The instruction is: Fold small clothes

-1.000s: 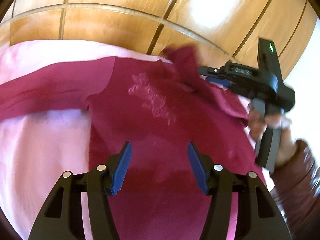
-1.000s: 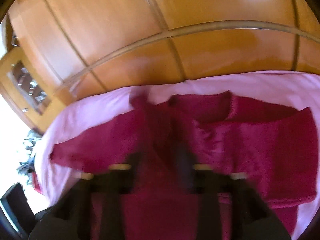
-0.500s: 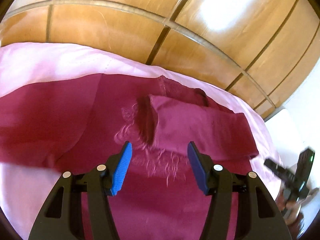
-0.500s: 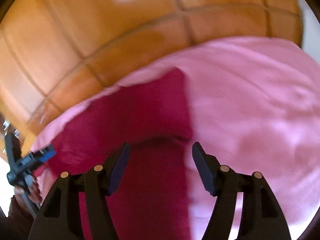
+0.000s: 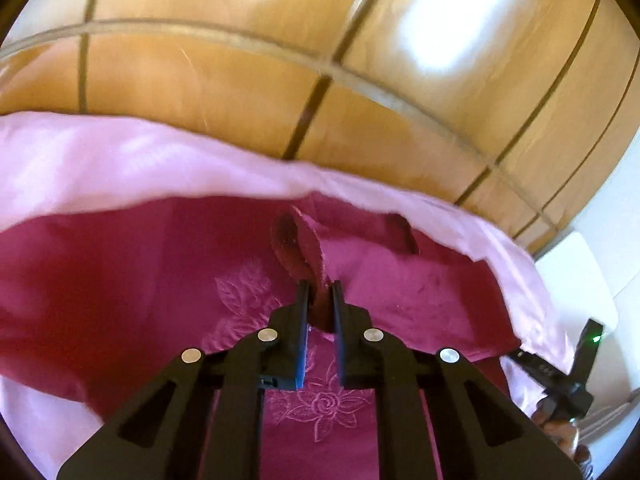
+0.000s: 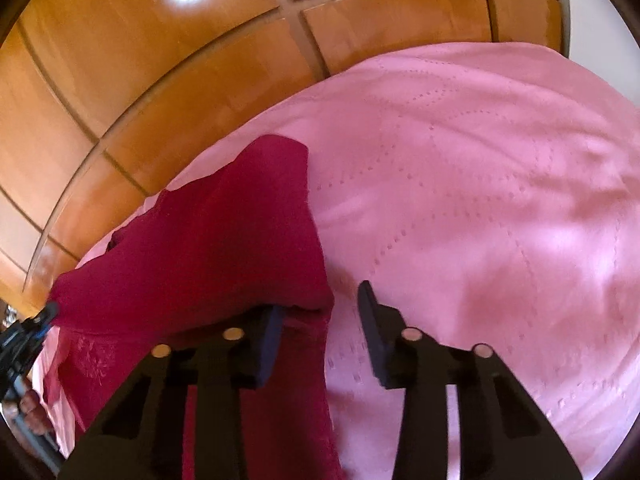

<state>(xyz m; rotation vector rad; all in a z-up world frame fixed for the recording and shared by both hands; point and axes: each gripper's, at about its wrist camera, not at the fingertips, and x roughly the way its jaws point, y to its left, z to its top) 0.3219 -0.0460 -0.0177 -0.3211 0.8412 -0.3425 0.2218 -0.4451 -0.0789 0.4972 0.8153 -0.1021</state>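
Note:
A dark red embroidered garment (image 5: 168,280) lies spread on a pink sheet (image 5: 120,160). Its right sleeve (image 5: 408,292) is folded across the chest. My left gripper (image 5: 320,294) is shut on the end of that sleeve, whose cuff (image 5: 298,242) sticks up between the fingers. In the right wrist view my right gripper (image 6: 322,312) is open over the garment's right edge (image 6: 224,248), its left finger (image 6: 268,344) over the red cloth and its right finger (image 6: 374,332) over the pink sheet (image 6: 480,200). It also shows far right in the left wrist view (image 5: 560,376).
A wooden panelled wall (image 5: 280,80) stands just behind the bed. A white surface (image 5: 580,280) lies at the right past the sheet's edge. The left gripper and the hand that holds it show at the lower left of the right wrist view (image 6: 20,344).
My left gripper has moved forward and shut on the end of the folded sleeve. My right gripper let go of that sleeve, opened and swung to the garment's right edge.

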